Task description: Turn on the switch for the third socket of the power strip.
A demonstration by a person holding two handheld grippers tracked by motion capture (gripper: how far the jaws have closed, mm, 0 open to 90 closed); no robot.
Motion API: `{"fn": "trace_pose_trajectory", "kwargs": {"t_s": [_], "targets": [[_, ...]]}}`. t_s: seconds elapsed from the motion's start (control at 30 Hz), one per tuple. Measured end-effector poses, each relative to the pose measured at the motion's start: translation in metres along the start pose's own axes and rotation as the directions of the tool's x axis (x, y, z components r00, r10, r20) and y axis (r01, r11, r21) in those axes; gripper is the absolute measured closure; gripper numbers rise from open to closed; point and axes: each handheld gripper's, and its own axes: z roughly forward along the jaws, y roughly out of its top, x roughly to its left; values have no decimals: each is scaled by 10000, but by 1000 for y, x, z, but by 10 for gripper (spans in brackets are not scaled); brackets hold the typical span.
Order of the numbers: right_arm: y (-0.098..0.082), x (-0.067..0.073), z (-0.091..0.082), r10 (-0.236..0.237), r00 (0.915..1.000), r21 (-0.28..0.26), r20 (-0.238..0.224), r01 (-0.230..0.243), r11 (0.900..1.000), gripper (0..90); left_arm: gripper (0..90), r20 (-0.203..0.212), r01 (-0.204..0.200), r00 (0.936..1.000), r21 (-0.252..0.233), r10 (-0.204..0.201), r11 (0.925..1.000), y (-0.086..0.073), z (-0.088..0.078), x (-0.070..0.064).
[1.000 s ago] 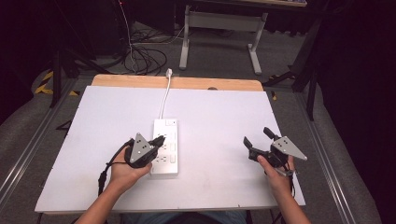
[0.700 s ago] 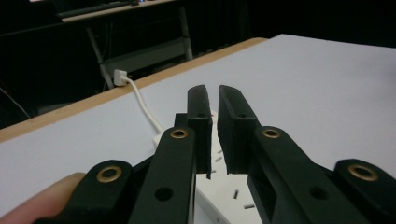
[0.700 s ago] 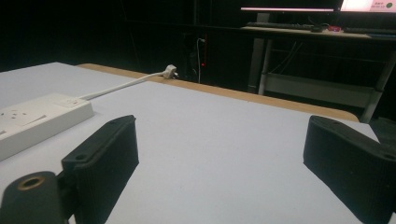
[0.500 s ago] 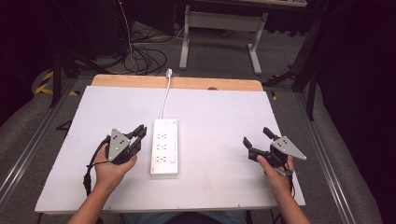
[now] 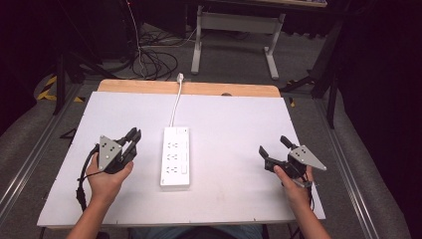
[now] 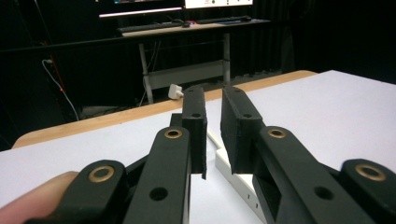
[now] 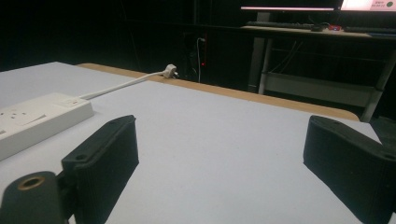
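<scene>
Your left gripper [image 5: 130,142] sits just left of the white power strip [image 5: 175,157], not touching it; its jaws have just been opening and stand slightly apart with nothing between them. The strip lies mid-table [image 5: 239,119]. Your right gripper [image 5: 272,150], well apart, has its 2 jaws wide and empty.
</scene>
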Motion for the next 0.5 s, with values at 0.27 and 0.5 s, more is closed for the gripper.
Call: {"fn": "trace_pose_trajectory", "kwargs": {"t_s": [0.27,0.5], "targets": [[0,0,0,0,10000,-3,2,0,10000,107,778,-340,227,9992,-121,-231,9997,0,-4,8],[0,0,0,11,10000,1,21,-11,10000,107,761,-717,316,9969,-166,-327,9994,-1,-6,15]]}}
